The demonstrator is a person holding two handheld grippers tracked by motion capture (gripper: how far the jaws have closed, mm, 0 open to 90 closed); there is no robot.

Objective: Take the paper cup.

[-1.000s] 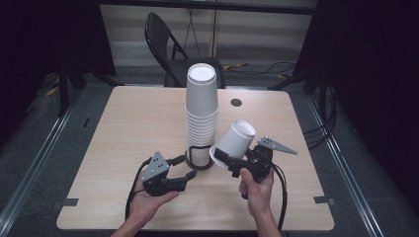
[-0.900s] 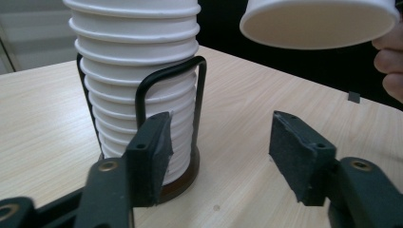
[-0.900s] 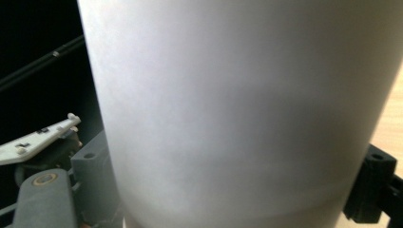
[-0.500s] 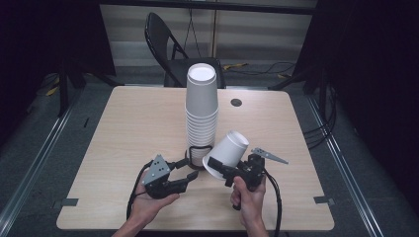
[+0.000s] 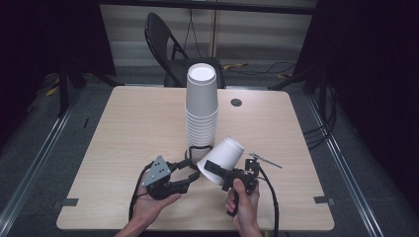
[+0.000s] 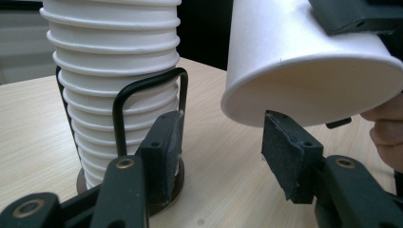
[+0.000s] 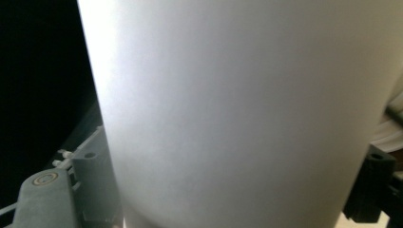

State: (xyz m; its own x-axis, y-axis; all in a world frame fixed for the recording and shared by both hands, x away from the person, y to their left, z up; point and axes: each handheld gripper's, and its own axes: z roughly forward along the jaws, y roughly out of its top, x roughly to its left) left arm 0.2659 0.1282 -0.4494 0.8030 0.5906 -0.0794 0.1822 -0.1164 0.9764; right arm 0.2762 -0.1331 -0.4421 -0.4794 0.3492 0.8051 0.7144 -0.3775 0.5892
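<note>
One table (image 5: 128,123) of pale wood grain is sitting under me, rounded at the corners, with a small dark round cap (image 5: 236,102) set in its far side. Grey floor is running around it, dark curtains are hanging at both sides, and a black folding chair (image 5: 165,44) is standing beyond the far edge before a pale striped wall. Near the middle a tall stack (image 5: 201,111) of white paper cups is standing upside down, its rolled rims making even ridges, inside a black wire holder (image 6: 142,102) on a round dark base. My right gripper (image 5: 232,174) is clamping a single cup (image 5: 222,159), smooth, matte and tapered, tilted with its open mouth down toward my left and its flat bottom up and away; it is hanging just above the table beside the stack's foot. My left gripper (image 5: 190,178) is lying low by the holder, its jaws apart and having just been closing, flat grey pads (image 6: 280,152) bare, with the cup's rim just over the one nearer the cup.
</note>
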